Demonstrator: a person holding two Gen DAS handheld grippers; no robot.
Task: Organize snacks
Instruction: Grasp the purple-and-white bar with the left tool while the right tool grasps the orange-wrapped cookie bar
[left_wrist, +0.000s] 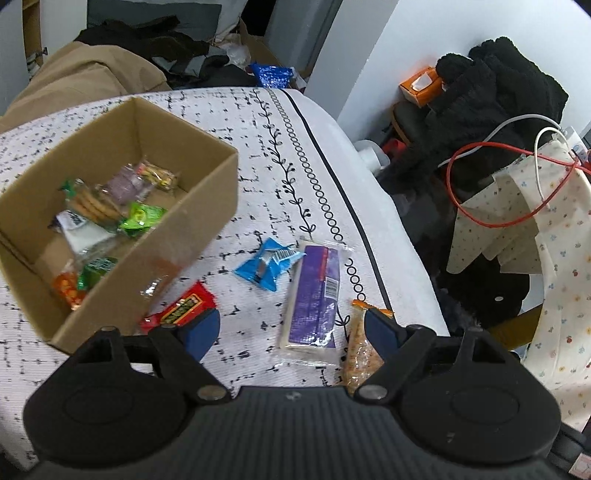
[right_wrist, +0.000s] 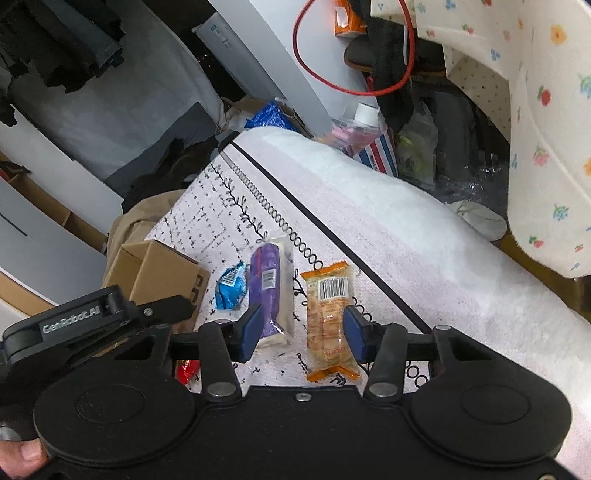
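While right gripper (right_wrist: 301, 332) gapes, orange snack (right_wrist: 330, 321) between.

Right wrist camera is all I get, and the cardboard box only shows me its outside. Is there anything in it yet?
Observer: Yes. The left wrist view looks down into the cardboard box. It already holds several snacks, including a green packet and round biscuits.
Operator: A red bit pokes out under my gripper. What is it?
Observer: A red candy wrapper. It lies on the cloth just outside the box's near wall.
Operator: Is the other gripper holding something?
Observer: No. The left gripper is open and empty, and the purple packet lies between its fingers.
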